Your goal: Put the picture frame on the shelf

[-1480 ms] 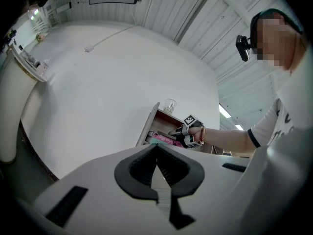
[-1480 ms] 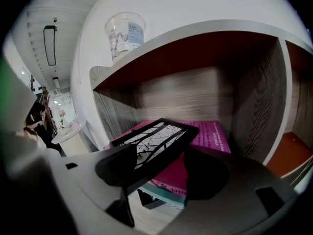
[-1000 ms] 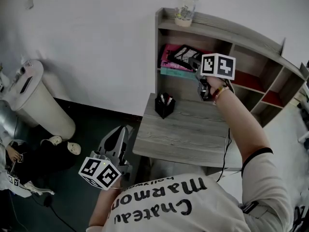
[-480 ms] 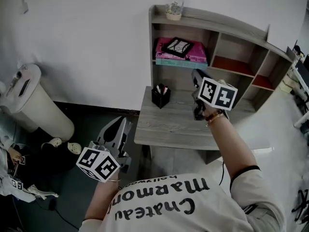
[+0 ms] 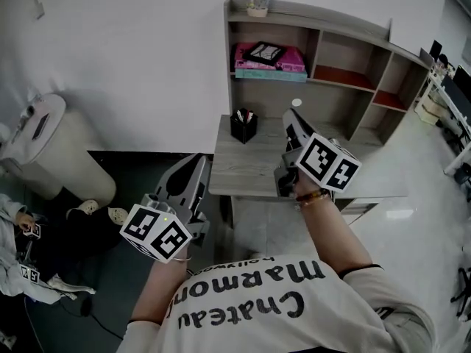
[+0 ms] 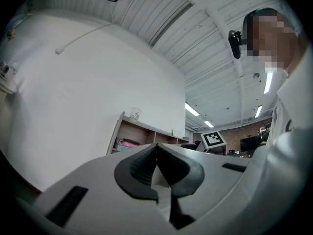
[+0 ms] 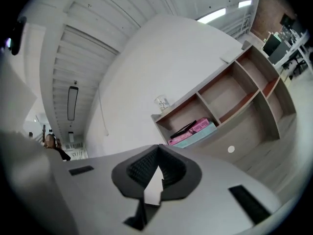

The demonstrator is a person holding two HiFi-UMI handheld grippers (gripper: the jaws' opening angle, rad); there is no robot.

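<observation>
The picture frame [image 5: 265,52], black-edged with a pale picture, lies flat on pink books [image 5: 292,57] in the left compartment of the wooden shelf [image 5: 316,19]. In the right gripper view the frame [image 7: 188,128] shows as a dark slab on the pink books. My right gripper [image 5: 289,116] hovers over the desk [image 5: 250,171], well short of the shelf. Its jaws have just been closing and are shut with nothing between them [image 7: 157,148]. My left gripper [image 5: 197,160] hangs off the desk's left edge, shut and empty [image 6: 156,147].
A black pen holder [image 5: 243,126] stands at the desk's back left. A glass [image 5: 257,0] sits on top of the shelf. The other shelf compartments have red floors [image 5: 340,76]. A white bin [image 5: 51,149] and shoes [image 5: 118,215] are on the dark floor to the left.
My right gripper has pulled back from the shelf compartment towards me, leaving the frame on the pink books, and its jaws have closed. My left gripper has risen a little towards the desk.
</observation>
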